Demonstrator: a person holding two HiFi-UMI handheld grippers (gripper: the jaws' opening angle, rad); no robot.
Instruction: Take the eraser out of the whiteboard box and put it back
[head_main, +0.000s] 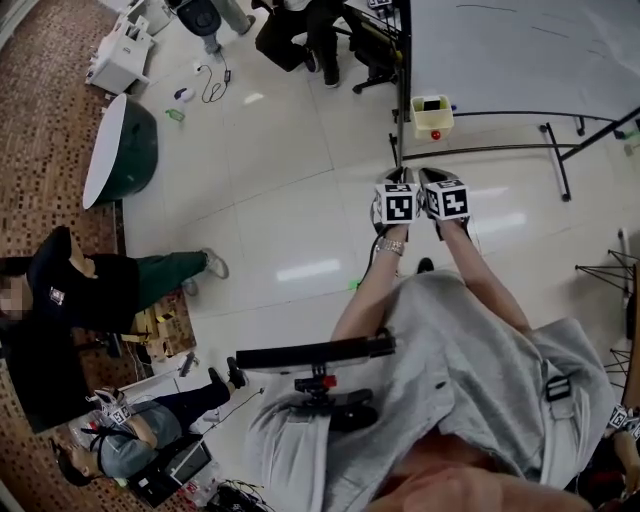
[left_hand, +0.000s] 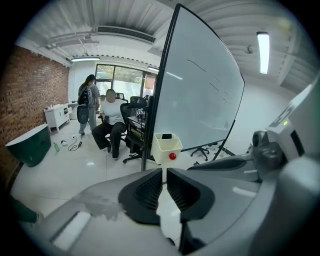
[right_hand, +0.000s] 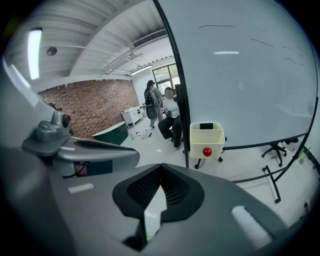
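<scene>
Dark block (right_hand: 210, 126) sunk in the cream plastic box (right_hand: 216, 144): only its top shows, too small to confirm it's the eraser. Small red round thing (right_hand: 206, 151) on the box front is also too small to identify. Big white whiteboard (head_main: 520, 50) is cut off at the top and right edges.

A glossy white floor (head_main: 290, 200) is being lit by a ceiling strip light (left_hand: 263, 46); a brick wall (left_hand: 35, 85) and tall windows (left_hand: 120, 77) are being shown beyond.
</scene>
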